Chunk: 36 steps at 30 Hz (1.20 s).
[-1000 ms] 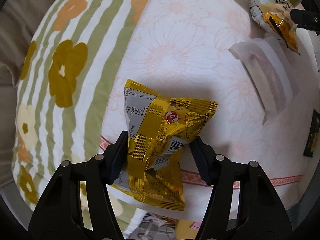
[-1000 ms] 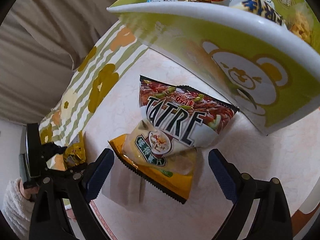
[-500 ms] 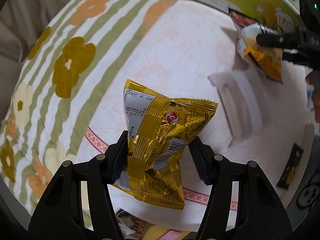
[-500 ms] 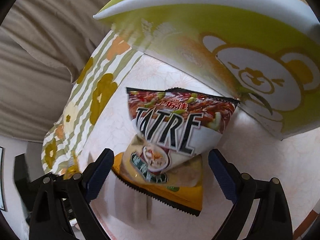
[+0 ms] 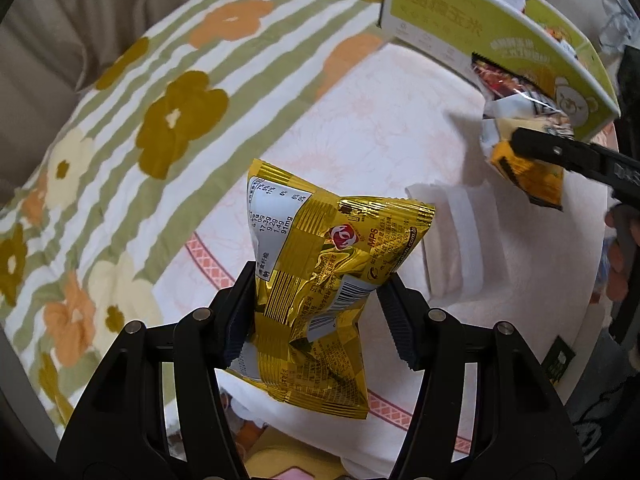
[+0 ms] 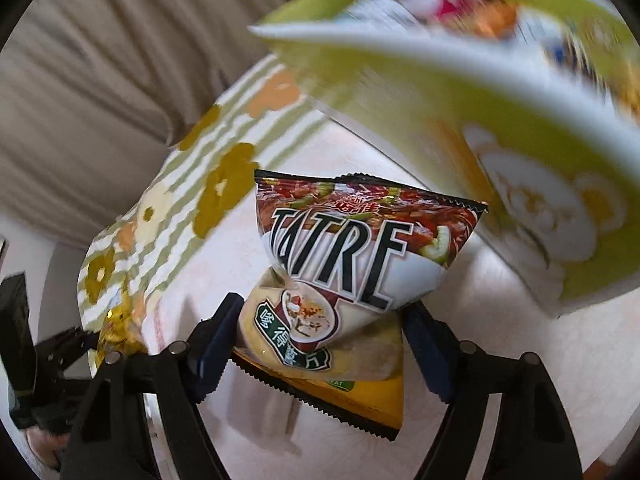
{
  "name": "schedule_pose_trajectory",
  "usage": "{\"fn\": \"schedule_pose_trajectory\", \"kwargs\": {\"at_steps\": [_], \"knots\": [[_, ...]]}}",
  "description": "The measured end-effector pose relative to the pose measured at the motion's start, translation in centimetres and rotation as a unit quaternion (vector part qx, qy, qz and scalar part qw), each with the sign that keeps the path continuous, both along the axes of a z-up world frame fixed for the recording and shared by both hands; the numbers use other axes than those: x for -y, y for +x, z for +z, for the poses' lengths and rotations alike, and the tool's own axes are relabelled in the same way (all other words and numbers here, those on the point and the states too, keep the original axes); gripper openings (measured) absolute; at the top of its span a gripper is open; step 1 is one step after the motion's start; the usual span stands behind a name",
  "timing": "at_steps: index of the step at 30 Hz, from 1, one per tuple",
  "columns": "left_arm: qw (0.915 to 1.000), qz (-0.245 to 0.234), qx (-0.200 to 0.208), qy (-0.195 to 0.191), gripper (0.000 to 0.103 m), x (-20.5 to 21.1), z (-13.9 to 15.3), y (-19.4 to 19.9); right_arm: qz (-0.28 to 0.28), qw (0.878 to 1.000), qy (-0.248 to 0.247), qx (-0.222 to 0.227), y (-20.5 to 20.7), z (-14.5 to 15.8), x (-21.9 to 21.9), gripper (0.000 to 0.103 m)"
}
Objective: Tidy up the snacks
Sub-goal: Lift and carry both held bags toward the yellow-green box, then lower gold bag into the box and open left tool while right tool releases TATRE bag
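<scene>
Gold foil marked the snack packet [image 5: 316,280] that the left gripper [image 5: 316,304] held across its middle, jaws closed until the film creased, so that the packet hung clear of the pale floral tablecloth [image 5: 380,132]. The right gripper [image 6: 324,340] was likewise closed on a "TATRE" chip bag [image 6: 360,248], pinched at its lower half with a second, yellow-edged packet [image 6: 360,396] apparently trapped behind it; whether both were truly gripped could not be told. Each packet was held upright by its waist, probably so that it could be dropped top-first into the green bear-print box [image 6: 540,208], whose open top already showed other snacks. In the left view that box [image 5: 492,36] stood at the far edge of the table, just beyond the right gripper's load. A white folded cloth or paper [image 5: 456,240] lay between the two grippers. Blur in the right view suggested motion toward the box.
</scene>
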<state>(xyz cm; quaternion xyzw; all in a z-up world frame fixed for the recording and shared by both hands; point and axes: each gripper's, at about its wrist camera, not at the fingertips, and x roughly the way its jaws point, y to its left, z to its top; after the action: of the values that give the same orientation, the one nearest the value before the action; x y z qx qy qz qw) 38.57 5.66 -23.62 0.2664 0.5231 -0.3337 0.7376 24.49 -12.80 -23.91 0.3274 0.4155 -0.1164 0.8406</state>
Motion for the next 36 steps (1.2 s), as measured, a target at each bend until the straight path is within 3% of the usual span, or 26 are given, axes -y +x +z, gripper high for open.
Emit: {"fn": "schedule_pose_trajectory", "kwargs": {"at_steps": [5,11,16,22,31,36], "knots": [[0.9995,0.02,0.021,-0.012,0.056,0.2,2.9,-0.9,0.045,0.998,-0.027,0.042,-0.8,4.0,-1.2,0.075],[0.9985,0.017,0.046,-0.025,0.056,2.1,7.0,-3.0,0.064,0.995,-0.021,0.079,-2.7,8.0,0.1,0.075],[0.9962,0.028,0.071,-0.041,0.056,5.6,10.6,-5.2,0.083,0.991,-0.03,0.104,-4.7,10.9,3.0,0.075],[0.9926,0.056,0.074,-0.079,0.056,11.5,14.2,-7.9,0.117,0.986,-0.032,0.112,-6.0,13.1,9.5,0.075],[0.9878,0.095,0.062,-0.107,0.056,22.3,14.6,-10.0,0.154,0.982,-0.052,0.097,-6.5,13.9,21.7,0.075],[0.9867,0.111,0.028,-0.116,0.056,27.8,13.2,-9.9,0.157,0.983,-0.055,0.083,-6.5,13.5,26.0,0.076]]}}
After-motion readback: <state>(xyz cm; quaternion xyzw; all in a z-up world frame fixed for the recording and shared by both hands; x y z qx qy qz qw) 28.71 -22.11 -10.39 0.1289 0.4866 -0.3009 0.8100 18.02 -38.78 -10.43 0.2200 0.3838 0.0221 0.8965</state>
